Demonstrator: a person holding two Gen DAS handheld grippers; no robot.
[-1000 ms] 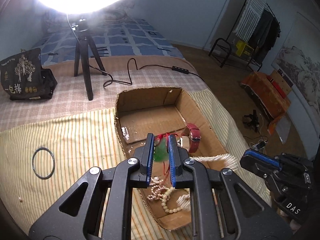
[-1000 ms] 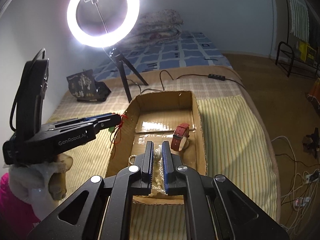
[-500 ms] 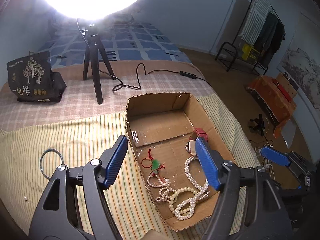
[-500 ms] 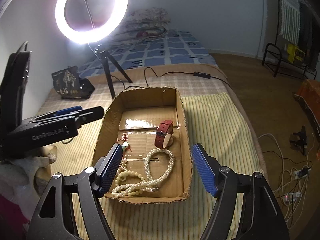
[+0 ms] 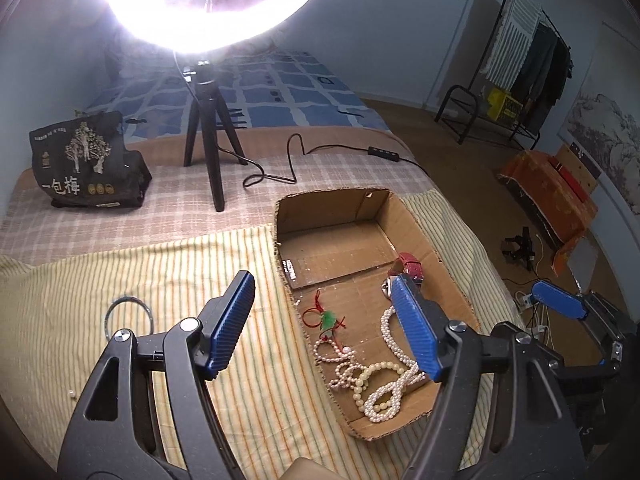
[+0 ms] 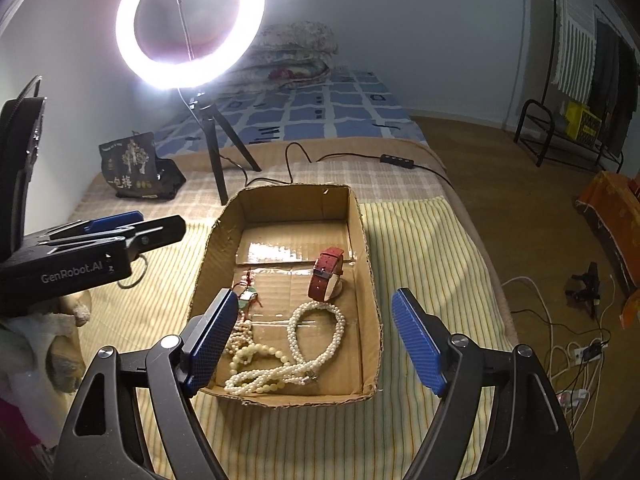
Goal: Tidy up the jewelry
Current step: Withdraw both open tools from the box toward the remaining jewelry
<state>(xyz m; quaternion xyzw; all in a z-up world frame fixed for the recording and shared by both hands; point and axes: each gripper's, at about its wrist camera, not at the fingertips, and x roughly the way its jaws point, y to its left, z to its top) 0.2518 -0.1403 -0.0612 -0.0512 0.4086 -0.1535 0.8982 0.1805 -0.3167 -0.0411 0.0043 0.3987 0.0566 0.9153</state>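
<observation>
An open cardboard box lies on the striped bedspread. Inside are pearl necklaces, a red watch and a green pendant on red cord. A dark bangle ring lies on the spread left of the box. My left gripper is open and empty above the box's left edge. My right gripper is open and empty over the box's near end.
A ring light on a black tripod stands behind the box, its cable trailing right. A black bag sits far left. The bed edge drops to the floor at right, with cables.
Both grippers opened from shut. The left one let go of the green pendant, which now lies in the box. Both pulled back from the box.
</observation>
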